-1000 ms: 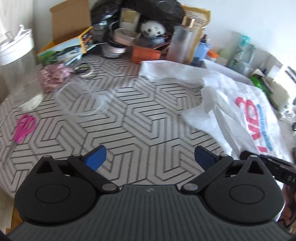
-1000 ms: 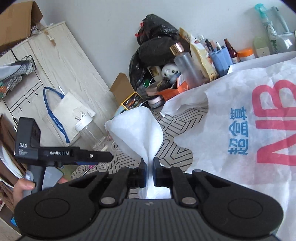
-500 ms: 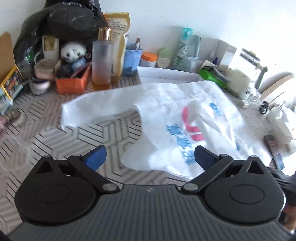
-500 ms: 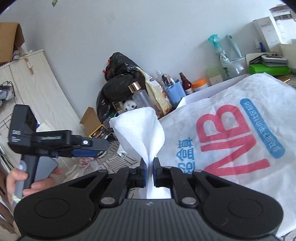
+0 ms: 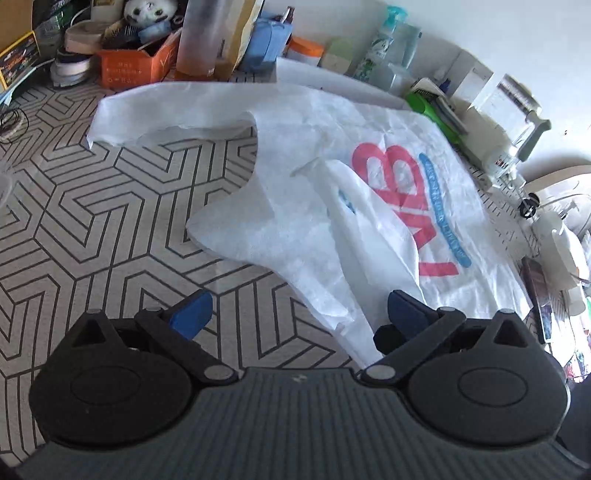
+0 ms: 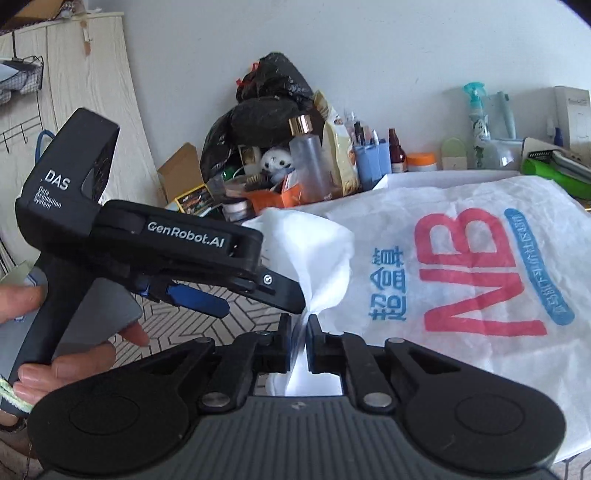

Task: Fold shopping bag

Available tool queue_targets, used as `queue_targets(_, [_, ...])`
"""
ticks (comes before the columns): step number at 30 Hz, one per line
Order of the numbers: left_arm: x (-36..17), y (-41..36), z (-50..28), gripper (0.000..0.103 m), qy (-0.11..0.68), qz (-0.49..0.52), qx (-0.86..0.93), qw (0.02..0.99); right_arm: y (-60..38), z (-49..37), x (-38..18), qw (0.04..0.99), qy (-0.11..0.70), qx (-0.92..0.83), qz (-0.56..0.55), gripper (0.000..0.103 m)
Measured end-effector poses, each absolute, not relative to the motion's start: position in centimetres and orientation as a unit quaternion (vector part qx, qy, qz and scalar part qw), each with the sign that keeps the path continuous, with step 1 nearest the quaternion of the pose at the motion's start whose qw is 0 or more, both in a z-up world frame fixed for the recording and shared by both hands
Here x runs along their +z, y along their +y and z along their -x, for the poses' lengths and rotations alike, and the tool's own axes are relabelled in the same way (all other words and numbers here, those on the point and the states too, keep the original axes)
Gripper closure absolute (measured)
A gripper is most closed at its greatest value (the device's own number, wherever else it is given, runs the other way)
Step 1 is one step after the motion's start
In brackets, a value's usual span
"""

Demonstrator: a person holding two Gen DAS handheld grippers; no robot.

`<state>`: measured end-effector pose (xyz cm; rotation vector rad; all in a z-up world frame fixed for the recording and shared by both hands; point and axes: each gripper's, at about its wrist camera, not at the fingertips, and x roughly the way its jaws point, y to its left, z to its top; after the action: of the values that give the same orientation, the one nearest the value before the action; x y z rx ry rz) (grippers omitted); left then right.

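Observation:
The white shopping bag (image 5: 295, 192), printed with red letters and blue script, lies flat on the patterned table (image 5: 110, 206). One handle (image 5: 155, 107) stretches out to the left. The other handle (image 5: 369, 229) is drawn back over the bag's face. My right gripper (image 6: 299, 326) is shut on that bunched handle (image 6: 314, 251), above the bag (image 6: 461, 258). My left gripper (image 5: 297, 310) is open and hovers over the bag's near edge with nothing between its fingers. In the right wrist view the left gripper (image 6: 260, 306), held by a hand (image 6: 74, 362), sits close beside the pinched handle.
Clutter lines the back wall: black rubbish sacks (image 6: 266, 110), a gold-capped bottle (image 6: 310, 162), an orange box (image 5: 133, 62), a panda toy (image 5: 147, 9), a spray bottle (image 5: 391, 40) and a green item (image 5: 432, 110). A cupboard (image 6: 92, 92) stands on the left.
The left gripper swung from the table's left side over to the bag and closed in on the right gripper. The right gripper kept its hold on the handle and carried it over the bag.

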<state>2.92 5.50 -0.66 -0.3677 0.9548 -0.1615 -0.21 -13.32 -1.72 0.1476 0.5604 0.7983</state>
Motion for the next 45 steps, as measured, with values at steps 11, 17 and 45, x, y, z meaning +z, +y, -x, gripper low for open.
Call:
queue_targets(11, [0.2,6.9,-1.2,0.000,0.432,0.221,-0.100,0.869,-11.9,0.7,-1.9,0.872,0.279,0.399,-0.041,0.095])
queue_targets(17, [-0.8,6.4,-2.2,0.024,0.427,0.206,-0.100,0.875,-11.6,1.4,-1.5,0.871,0.271,0.407,-0.037,0.094])
queue_targets(45, [6.7,5.5,-0.1,0.094,0.261,0.181,-0.182,0.930,-20.8,-0.8,-5.6,0.917,0.310,0.252,-0.001,0.075])
